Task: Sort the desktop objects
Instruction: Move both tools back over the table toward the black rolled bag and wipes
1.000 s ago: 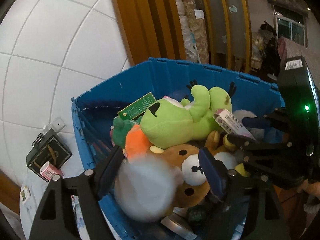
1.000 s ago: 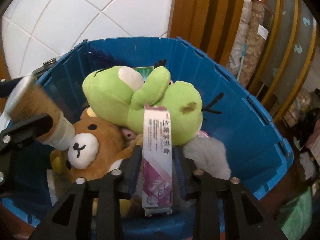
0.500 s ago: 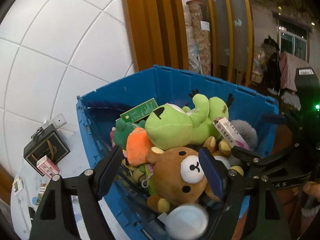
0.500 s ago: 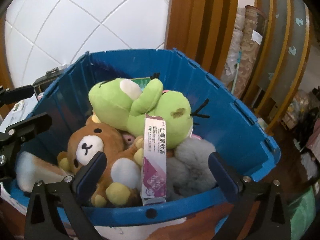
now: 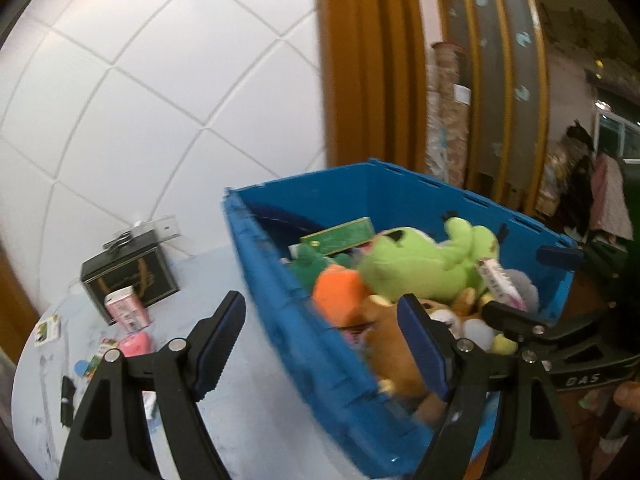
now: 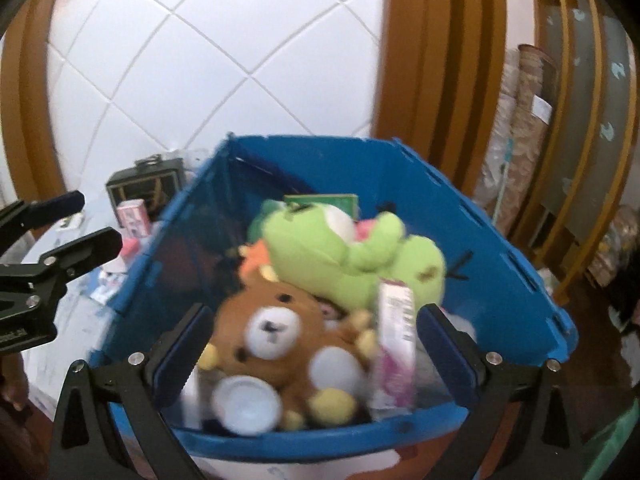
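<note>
A blue bin [image 5: 320, 320] [image 6: 500, 264] holds a green frog plush [image 5: 416, 264] [image 6: 352, 256], a brown bear plush [image 6: 276, 336], an orange plush [image 5: 340, 296], a green card [image 5: 340, 236], a pink-and-white ointment box [image 6: 394, 340] [image 5: 500, 280] and a white-capped bottle [image 6: 246, 398]. My left gripper [image 5: 320, 344] is open and empty, straddling the bin's left wall. My right gripper [image 6: 312, 356] is open and empty, above the bin's near edge. The right gripper also shows in the left wrist view [image 5: 532, 292], and the left gripper in the right wrist view [image 6: 84, 224].
On the white table [image 5: 248, 420] left of the bin stand a black box [image 5: 128, 276] [image 6: 144, 188], a pink carton [image 5: 126, 310] [image 6: 132, 218] and several small packets [image 5: 120, 348]. A white tiled wall [image 5: 160, 80] is behind, with wooden frames [image 5: 360, 60] to the right.
Both grippers opened: the left let a white-capped bottle drop into the bin, the right let the ointment box go there. Both have since pulled back, the left swinging left over the table.
</note>
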Available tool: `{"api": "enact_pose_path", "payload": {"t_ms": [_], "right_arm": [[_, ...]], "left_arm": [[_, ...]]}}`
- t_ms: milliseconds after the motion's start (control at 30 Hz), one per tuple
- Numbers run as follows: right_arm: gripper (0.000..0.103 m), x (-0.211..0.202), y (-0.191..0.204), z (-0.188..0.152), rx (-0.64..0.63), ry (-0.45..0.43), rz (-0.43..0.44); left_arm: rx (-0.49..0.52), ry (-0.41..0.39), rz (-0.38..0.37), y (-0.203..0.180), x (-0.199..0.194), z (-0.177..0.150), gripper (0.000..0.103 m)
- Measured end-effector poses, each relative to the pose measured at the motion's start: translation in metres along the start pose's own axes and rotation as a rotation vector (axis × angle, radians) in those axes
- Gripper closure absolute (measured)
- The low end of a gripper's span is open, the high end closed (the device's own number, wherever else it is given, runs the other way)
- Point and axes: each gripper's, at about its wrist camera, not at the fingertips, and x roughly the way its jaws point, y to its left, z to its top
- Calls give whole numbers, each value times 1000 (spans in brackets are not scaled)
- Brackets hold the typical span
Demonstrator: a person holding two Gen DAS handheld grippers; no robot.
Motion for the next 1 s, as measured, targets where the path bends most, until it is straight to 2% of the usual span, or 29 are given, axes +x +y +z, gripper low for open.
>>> {"api": "enact_pose_path", "payload": {"t_ms": [267, 400, 500, 767, 1000], "right_arm": [[0, -18, 76, 23, -33, -77, 52], [0, -23, 127, 33, -24, -119, 106], [0, -13, 173, 41, -30, -114, 134], [0, 51, 285, 45, -27, 9, 174], [0, 133, 348, 26, 21, 191, 166]], "left_arm": [[-88, -10, 70, 92, -19, -26, 25], [-127, 14, 111, 157, -24, -47, 25], [-148, 56, 147, 211, -23, -66, 25], [-259, 190, 271, 377, -20, -142, 25], [-368, 337, 383, 492, 3, -222, 25]]}}
